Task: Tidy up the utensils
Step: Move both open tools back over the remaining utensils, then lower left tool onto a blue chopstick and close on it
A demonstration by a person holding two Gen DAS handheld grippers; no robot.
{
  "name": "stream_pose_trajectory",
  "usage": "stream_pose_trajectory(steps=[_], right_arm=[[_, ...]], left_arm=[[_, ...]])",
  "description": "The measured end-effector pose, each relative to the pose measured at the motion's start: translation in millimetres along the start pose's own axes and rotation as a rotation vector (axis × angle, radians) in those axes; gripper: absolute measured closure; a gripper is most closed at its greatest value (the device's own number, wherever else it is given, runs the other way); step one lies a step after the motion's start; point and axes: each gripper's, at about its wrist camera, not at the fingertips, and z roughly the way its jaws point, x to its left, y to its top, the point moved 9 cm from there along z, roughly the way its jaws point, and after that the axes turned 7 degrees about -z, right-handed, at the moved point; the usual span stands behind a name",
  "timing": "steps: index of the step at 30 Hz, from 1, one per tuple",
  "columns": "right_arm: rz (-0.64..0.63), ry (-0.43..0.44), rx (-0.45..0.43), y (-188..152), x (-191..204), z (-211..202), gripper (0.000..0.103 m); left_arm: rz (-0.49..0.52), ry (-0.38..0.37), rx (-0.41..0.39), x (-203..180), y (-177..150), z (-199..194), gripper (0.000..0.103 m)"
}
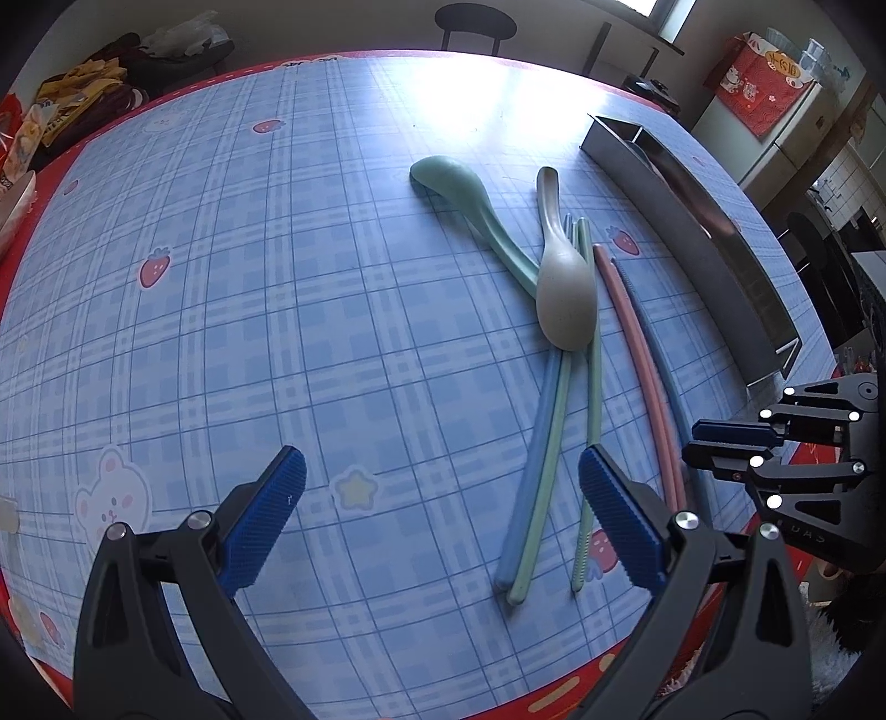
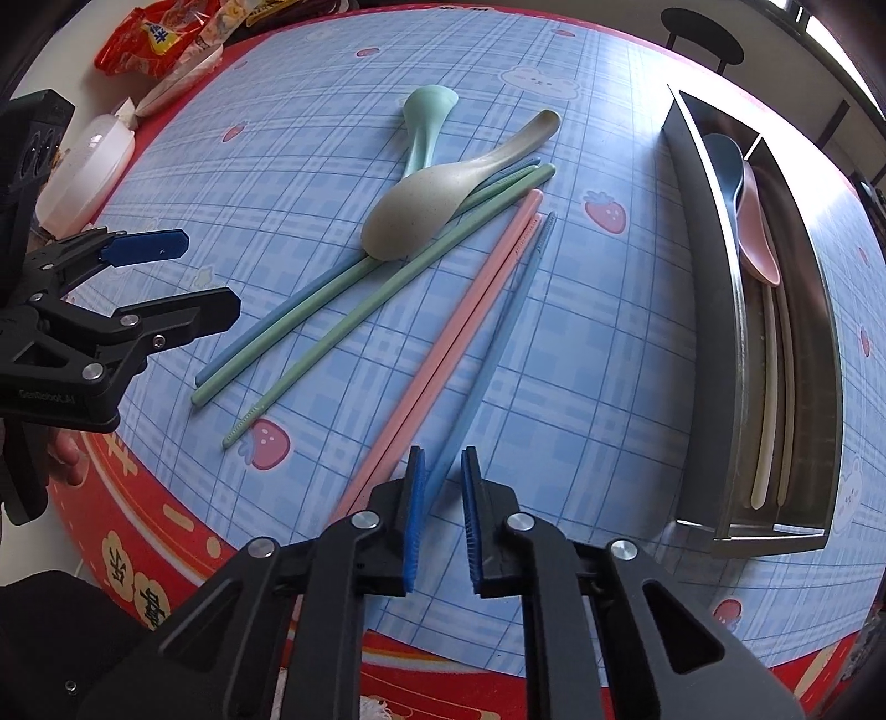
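Observation:
A beige spoon (image 2: 421, 213) lies across a blue and a green chopstick (image 2: 310, 327), next to a green spoon (image 2: 423, 122). A pink chopstick pair (image 2: 459, 327) and a single blue chopstick (image 2: 498, 332) lie to their right. My right gripper (image 2: 444, 471) has its jaws narrowly apart around the near tip of that blue chopstick, low over the table. My left gripper (image 1: 443, 476) is open and empty above the tablecloth, left of the chopsticks (image 1: 554, 421). It also shows in the right wrist view (image 2: 199, 271).
A steel divided utensil tray (image 2: 714, 266) stands at the right, holding a blue spoon, a pink spoon (image 2: 758, 232) and pale chopsticks. Snack bags (image 2: 160, 39) and a white container (image 2: 88, 171) sit at the table's far left edge. A stool stands beyond the table.

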Motion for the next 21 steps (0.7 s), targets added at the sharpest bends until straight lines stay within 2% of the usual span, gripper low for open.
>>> stream_pose_trajectory(steps=[11,21], right_arm=[[0.042,0.021,-0.017,-4.1,-9.7,-2.9,0.093],[0.046,0.033,-0.028,-8.6,-16.5,-5.0,0.093]], left_arm=[[0.101,0.09,-0.001,-8.0,15.5,25.0,0.006],[0.121,0.077,-0.011,-14.4,24.9,35.6,0.004]])
